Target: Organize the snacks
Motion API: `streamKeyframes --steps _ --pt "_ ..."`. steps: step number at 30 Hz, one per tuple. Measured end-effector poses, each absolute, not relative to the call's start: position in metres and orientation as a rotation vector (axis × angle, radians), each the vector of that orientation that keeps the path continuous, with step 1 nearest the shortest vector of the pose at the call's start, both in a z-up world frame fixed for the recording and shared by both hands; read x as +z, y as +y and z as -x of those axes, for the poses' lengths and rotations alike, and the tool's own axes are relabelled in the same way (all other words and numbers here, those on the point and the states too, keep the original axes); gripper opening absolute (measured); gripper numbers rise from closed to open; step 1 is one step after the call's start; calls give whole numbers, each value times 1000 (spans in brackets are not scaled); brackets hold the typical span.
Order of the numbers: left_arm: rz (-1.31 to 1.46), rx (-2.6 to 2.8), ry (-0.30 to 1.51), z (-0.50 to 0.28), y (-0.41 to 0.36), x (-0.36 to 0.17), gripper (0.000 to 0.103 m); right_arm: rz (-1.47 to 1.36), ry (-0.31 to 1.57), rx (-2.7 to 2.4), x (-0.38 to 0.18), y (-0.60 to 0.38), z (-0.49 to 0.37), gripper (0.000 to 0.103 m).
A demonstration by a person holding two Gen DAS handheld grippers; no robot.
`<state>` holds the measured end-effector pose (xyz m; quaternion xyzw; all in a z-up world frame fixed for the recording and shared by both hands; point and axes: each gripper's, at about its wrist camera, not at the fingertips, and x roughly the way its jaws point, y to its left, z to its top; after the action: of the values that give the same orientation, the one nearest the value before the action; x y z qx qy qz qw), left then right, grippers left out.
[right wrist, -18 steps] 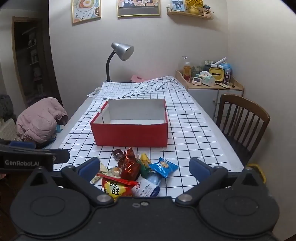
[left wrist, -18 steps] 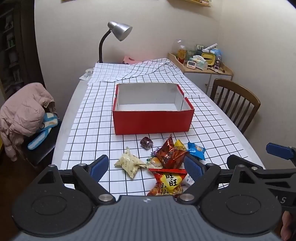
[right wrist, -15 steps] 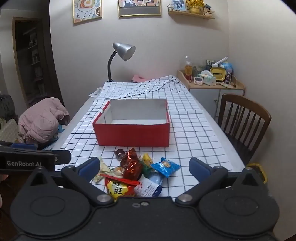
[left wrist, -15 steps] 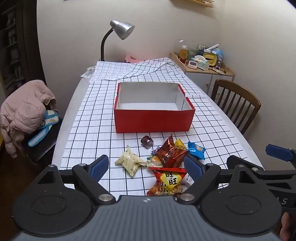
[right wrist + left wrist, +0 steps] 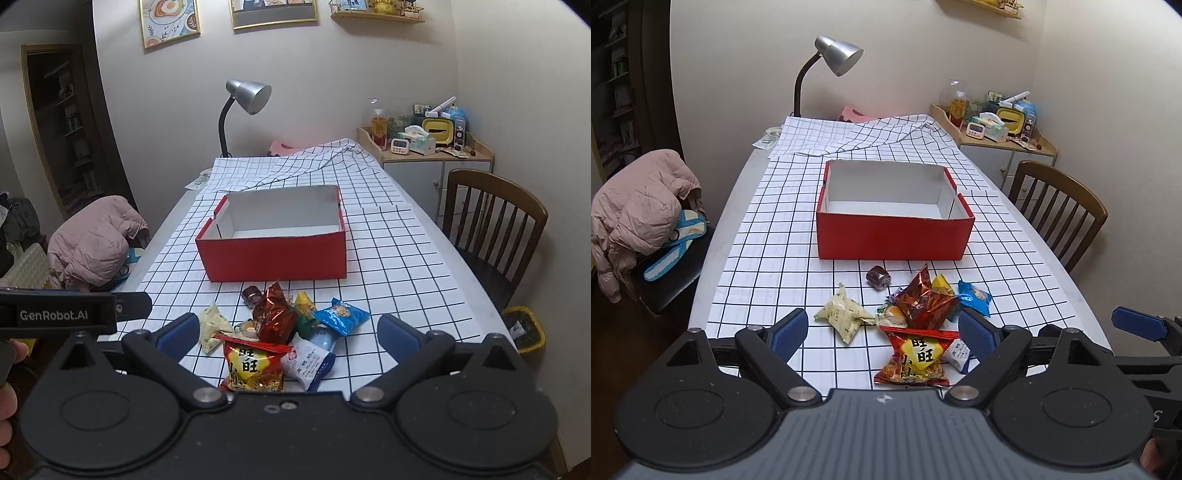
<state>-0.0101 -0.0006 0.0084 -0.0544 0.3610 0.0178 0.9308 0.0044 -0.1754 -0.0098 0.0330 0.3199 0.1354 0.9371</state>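
Snacks: a loose pile point(image 5: 916, 317) on the checked cloth near the table's front edge, just in front of the box; a cream packet point(image 5: 844, 314) lies at its left, a dark wrapped sweet point(image 5: 878, 277) nearest the box, a blue packet point(image 5: 341, 312) at its right.
Box: red, open-topped point(image 5: 894, 238), white inside, nothing seen in it; a narrow strip of cloth separates it from the pile.
Open room: bare cloth left and right of the pile and on both sides of the box; rumpled cloth behind the box toward the lamp point(image 5: 833, 59).
Edges: the table point(image 5: 738, 195) shows a bare grey margin along its left side; a chair point(image 5: 495, 236) stands close to the right edge.
Left fingers: the left gripper point(image 5: 882, 330) is spread wide and holds nothing; the pile sits ahead, between the two blue pads, untouched.
Right fingers: the right gripper point(image 5: 288, 332) is at its widest, with nothing held; the pile lies between and just beyond its pads.
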Motion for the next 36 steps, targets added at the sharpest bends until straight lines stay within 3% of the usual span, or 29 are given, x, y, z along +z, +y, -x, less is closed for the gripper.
streamKeyframes --steps 36 --pt "137 -14 746 11 -7 7 89 -88 632 271 -2 -191 6 102"
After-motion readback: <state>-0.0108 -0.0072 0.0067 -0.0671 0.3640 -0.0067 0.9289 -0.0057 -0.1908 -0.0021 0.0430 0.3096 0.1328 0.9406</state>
